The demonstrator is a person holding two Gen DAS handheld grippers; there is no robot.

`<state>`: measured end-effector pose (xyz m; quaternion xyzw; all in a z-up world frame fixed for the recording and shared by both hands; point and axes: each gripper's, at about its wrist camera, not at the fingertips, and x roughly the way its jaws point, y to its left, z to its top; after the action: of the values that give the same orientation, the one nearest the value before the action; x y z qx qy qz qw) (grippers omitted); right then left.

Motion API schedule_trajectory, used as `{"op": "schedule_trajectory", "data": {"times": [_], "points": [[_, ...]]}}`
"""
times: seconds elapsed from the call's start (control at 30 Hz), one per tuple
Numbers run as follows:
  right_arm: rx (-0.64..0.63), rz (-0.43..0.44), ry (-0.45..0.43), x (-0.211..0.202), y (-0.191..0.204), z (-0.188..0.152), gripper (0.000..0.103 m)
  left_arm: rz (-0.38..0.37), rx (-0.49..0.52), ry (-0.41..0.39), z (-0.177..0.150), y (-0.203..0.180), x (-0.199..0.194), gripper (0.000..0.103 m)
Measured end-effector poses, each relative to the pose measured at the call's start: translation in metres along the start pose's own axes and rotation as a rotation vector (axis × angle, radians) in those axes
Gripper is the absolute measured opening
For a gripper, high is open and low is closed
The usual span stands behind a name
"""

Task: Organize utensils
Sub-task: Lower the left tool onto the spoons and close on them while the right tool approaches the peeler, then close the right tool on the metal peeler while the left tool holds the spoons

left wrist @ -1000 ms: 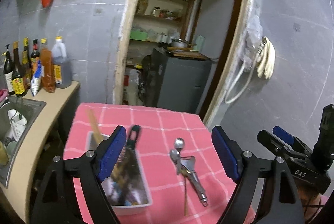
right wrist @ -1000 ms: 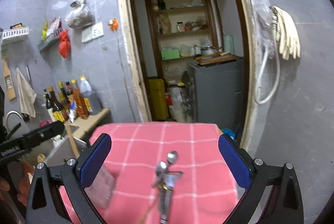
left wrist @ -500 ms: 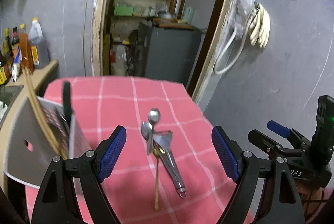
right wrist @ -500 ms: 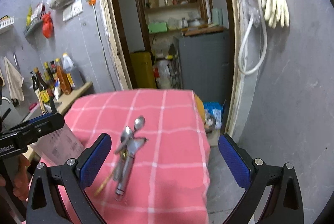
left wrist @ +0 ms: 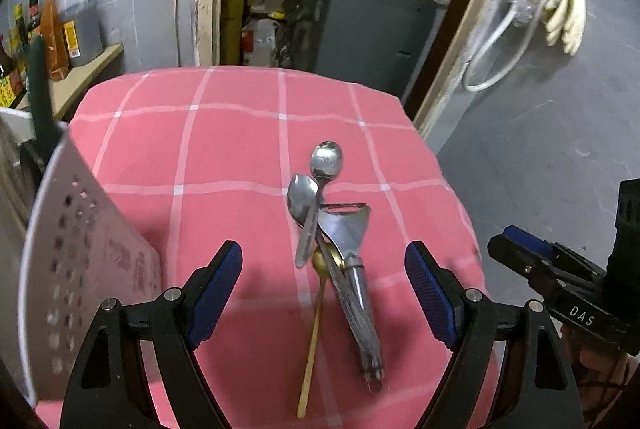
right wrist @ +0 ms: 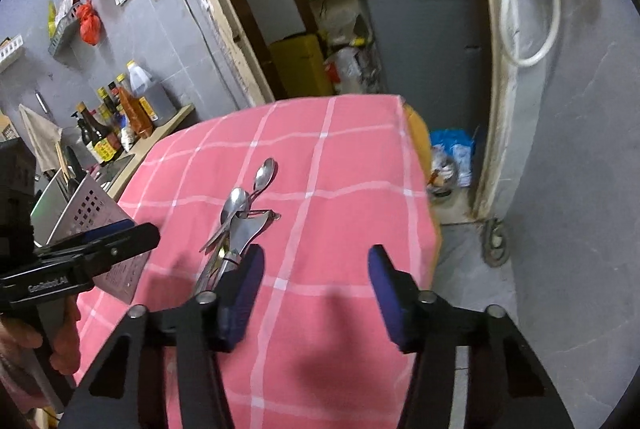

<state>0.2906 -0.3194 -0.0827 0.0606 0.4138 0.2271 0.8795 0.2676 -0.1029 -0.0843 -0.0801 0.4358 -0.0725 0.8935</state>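
A pile of utensils lies mid-table on the pink checked cloth: two steel spoons, a steel peeler and a gold-bowled spoon with a wooden handle. My left gripper is open and empty, low over the pile, its pads either side of the handles. My right gripper is open and empty, just right of the same pile. A perforated metal utensil holder stands at the left with handles in it; it also shows in the right wrist view.
The table's right edge drops to a grey floor with a blue bag. A counter with sauce bottles and a sink lies left. A doorway beyond opens onto a grey cabinet and shelves.
Both grippers have tilted down and moved in toward the utensil pile, which now looks larger. The holder has slid to the left edge of the left wrist view. Both grippers stay open.
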Motion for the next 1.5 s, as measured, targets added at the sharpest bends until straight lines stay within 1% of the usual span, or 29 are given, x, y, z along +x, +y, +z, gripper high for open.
{"op": "schedule_trajectory", "data": {"times": [0.03, 0.07, 0.2, 0.27, 0.33, 0.43, 0.6, 0.77, 0.87, 0.97, 1.13, 1.2, 1.27, 1.4, 1.47, 1.5], "points": [[0.000, 0.013, 0.010, 0.004, -0.001, 0.002, 0.042, 0.005, -0.006, 0.006, 0.002, 0.001, 0.004, 0.073], [0.002, 0.031, 0.022, 0.009, -0.004, 0.004, 0.040, 0.009, -0.012, 0.014, 0.004, 0.002, 0.009, 0.070], [-0.008, 0.091, 0.065, 0.031, -0.005, 0.011, 0.032, 0.010, -0.049, 0.060, 0.010, 0.010, 0.028, 0.050], [-0.014, 0.124, 0.084, 0.040, -0.004, 0.014, 0.028, 0.004, -0.070, 0.080, 0.012, 0.015, 0.037, 0.044], [-0.012, 0.159, 0.108, 0.050, -0.003, 0.017, 0.026, -0.007, -0.085, 0.100, 0.015, 0.019, 0.044, 0.033], [-0.010, 0.199, 0.134, 0.063, -0.002, 0.022, 0.022, -0.041, -0.111, 0.152, 0.017, 0.028, 0.057, 0.027], [-0.007, 0.263, 0.202, 0.087, 0.002, 0.031, 0.020, -0.074, -0.125, 0.199, 0.018, 0.034, 0.067, 0.022], [0.018, 0.302, 0.275, 0.110, 0.005, 0.035, 0.020, -0.086, -0.140, 0.240, 0.018, 0.039, 0.076, 0.019], [0.038, 0.322, 0.313, 0.120, 0.006, 0.037, 0.020, -0.091, -0.142, 0.245, 0.021, 0.041, 0.077, 0.018], [0.085, 0.358, 0.345, 0.128, 0.003, 0.039, 0.020, -0.096, -0.135, 0.250, 0.024, 0.042, 0.078, 0.018], [0.181, 0.410, 0.365, 0.137, -0.008, 0.041, 0.020, -0.120, -0.135, 0.272, 0.027, 0.046, 0.078, 0.018], [0.229, 0.434, 0.375, 0.139, -0.014, 0.041, 0.018, -0.130, -0.140, 0.282, 0.027, 0.046, 0.079, 0.018], [0.256, 0.433, 0.379, 0.141, -0.016, 0.041, 0.013, -0.137, -0.141, 0.291, 0.027, 0.047, 0.077, 0.018], [0.295, 0.435, 0.374, 0.141, -0.019, 0.040, 0.011, -0.130, -0.122, 0.298, 0.026, 0.046, 0.074, 0.018], [0.303, 0.433, 0.365, 0.139, -0.018, 0.041, 0.009, -0.137, -0.121, 0.318, 0.027, 0.046, 0.074, 0.015], [0.304, 0.435, 0.357, 0.137, -0.017, 0.042, 0.008, -0.150, -0.128, 0.331, 0.027, 0.046, 0.074, 0.010]]}}
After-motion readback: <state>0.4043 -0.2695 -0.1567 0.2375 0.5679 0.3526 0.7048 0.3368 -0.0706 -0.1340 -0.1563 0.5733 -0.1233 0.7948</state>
